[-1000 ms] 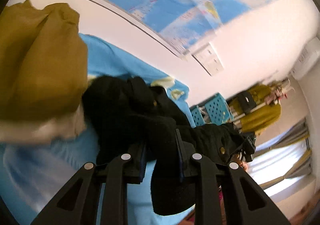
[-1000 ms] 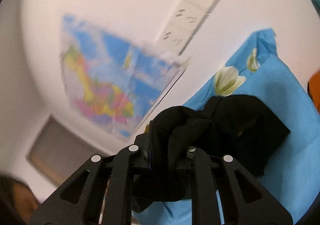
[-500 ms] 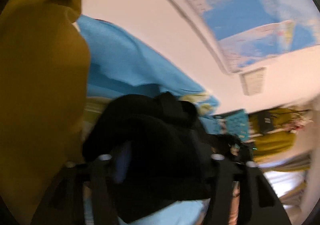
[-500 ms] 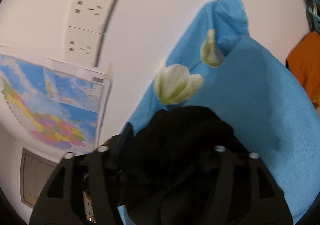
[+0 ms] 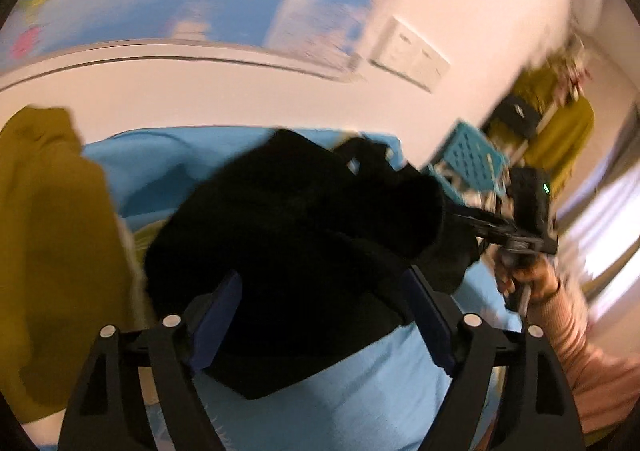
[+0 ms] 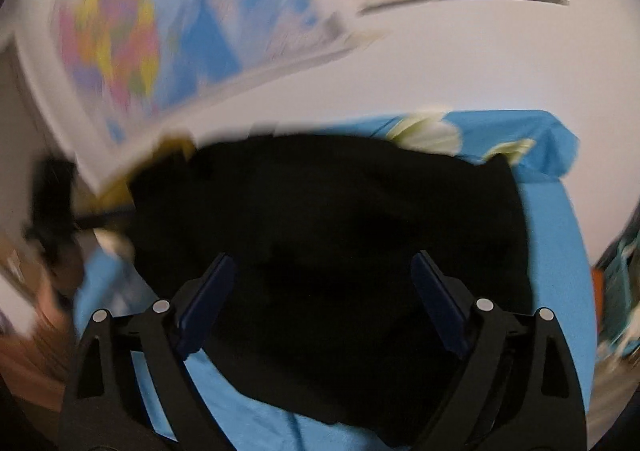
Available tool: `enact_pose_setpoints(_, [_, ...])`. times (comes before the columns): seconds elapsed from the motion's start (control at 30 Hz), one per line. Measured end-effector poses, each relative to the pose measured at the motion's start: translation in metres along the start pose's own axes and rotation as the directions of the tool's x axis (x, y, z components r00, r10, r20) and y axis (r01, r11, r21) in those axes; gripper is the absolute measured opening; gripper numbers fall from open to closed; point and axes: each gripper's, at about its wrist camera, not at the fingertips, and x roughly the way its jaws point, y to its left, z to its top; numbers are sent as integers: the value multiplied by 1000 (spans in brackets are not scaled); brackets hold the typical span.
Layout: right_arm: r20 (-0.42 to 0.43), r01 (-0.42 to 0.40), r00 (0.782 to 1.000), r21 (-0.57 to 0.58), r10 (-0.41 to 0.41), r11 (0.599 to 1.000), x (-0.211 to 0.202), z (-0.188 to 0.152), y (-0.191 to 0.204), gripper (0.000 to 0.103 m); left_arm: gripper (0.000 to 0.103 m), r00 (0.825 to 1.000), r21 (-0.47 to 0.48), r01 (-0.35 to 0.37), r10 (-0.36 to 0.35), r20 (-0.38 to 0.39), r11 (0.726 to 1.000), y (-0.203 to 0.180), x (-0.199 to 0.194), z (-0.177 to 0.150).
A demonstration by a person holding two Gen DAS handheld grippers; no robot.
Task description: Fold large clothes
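Both tongs, left tongs (image 5: 320, 315) and right tongs (image 6: 322, 299), are opening over our black garment (image 5: 296, 235); released loosely, its fold may slump at frame centre.

Both grippers are showing black plastic fingers with triangular cut-outs and round silver screw heads near the knuckles. The left gripper (image 5: 324, 315) is carrying dark blue pads (image 5: 218, 315) on its inner faces; the right gripper (image 6: 324, 303) is wearing the same. Beyond the left gripper's right finger, a ribbed pink sleeve (image 5: 576, 335) is covering the person's wrist.
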Motion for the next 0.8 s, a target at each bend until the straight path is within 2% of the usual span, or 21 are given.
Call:
enact_pose_setpoints(0.07, [-46, 108, 993, -74, -111, 991, 26, 0, 6, 87, 81, 998, 48, -39, 41, -40, 998, -6, 18, -2])
enact_pose_setpoints(0.1, [-57, 120, 991, -90, -125, 989, 31, -4, 5, 77, 81, 995, 69, -70, 75, -61, 995, -7, 30, -2])
enact_pose_setpoints(0.13, [-62, 127, 989, -104, -133, 986, 38, -4, 5, 58, 81, 993, 79, -85, 91, -73, 993, -8, 37, -2])
enact_pose_setpoints(0.17, [-66, 119, 990, -102, -126, 988, 40, -4, 4, 48, 81, 990, 95, -103, 111, -85, 990, -9, 46, -1])
enact_pose_setpoints(0.2, [-73, 101, 992, -75, -106, 992, 43, -1, 1, 29, 81, 986, 106, -127, 138, -96, 986, -9, 55, 0])
enact_pose_setpoints(0.23, [-67, 96, 993, -58, -100, 994, 43, 1, -2, 17, 80, 980, 110, -159, 171, -102, 981, -9, 60, 2])
enact_pose_setpoints(0.27, [-52, 96, 994, -53, -99, 994, 40, 4, -3, 12, 69, 973, 110, -194, 206, -107, 975, -7, 65, 5])
enact_pose_setpoints(0.3, [-21, 95, 995, -37, -96, 995, 32, 9, -5, 11, 50, 962, 102, -233, 245, -117, 967, -3, 73, 12])
enact_pose_setpoints(0.33, [25, 96, 995, -19, -95, 995, 21, 15, -7, 10, 34, 959, 82, -246, 255, -125, 966, 2, 76, 17])
enact_pose_setpoints(0.37, [61, 97, 993, -6, -96, 995, 14, 20, -8, 10, 27, 960, 37, -243, 246, -136, 969, 10, 78, 25])
enact_pose_setpoints(0.4, [116, 95, 988, 24, -97, 995, 3, 28, -12, 10, 26, 965, -18, -230, 226, -136, 973, 18, 80, 33])
enact_pose_setpoints(0.43, [133, 90, 987, 42, -95, 995, 1, 32, -15, 10, 26, 967, -52, -230, 222, -127, 972, 24, 81, 38])
enact_pose_setpoints(0.47, [118, 78, 989, 59, -84, 995, 8, 35, -20, 10, 29, 963, -81, -254, 244, -114, 964, 31, 83, 43])
enact_pose_setpoints(0.5, [83, 77, 993, 66, -82, 995, 19, 37, -23, 12, 42, 955, -87, -283, 272, -117, 955, 34, 86, 45])
enact_pose_setpoints(0.53, [38, 87, 995, 69, -90, 994, 31, 36, -25, 16, 50, 940, -99, -329, 316, -128, 939, 40, 91, 46])
enact_pose_setpoints(0.57, [-7, 108, 994, 68, -108, 992, 43, 33, -27, 22, 49, 935, -111, -344, 330, -128, 932, 45, 92, 43])
enact_pose_setpoints(0.6, [-59, 132, 990, 66, -128, 989, 55, 30, -31, 34, 50, 938, -115, -338, 323, -128, 934, 46, 92, 40])
enact_pose_setpoints(0.63, [-79, 144, 987, 75, -138, 987, 57, 27, -34, 37, 53, 942, -118, -327, 313, -119, 938, 48, 88, 34])
enact_pose_setpoints(0.67, [-62, 133, 990, 86, -128, 987, 54, 24, -34, 40, 56, 943, -113, -327, 316, -103, 938, 47, 81, 28])
enact_pose_setpoints(0.73, [32, 97, 994, 109, -101, 989, 26, 18, -40, 61, 70, 943, -101, -333, 329, -57, 937, 45, 60, 16])
enact_pose_setpoints(0.8, [137, 78, 986, 118, -94, 990, -13, 6, -47, 70, 80, 946, -96, -322, 324, 3, 942, 39, 36, 4])
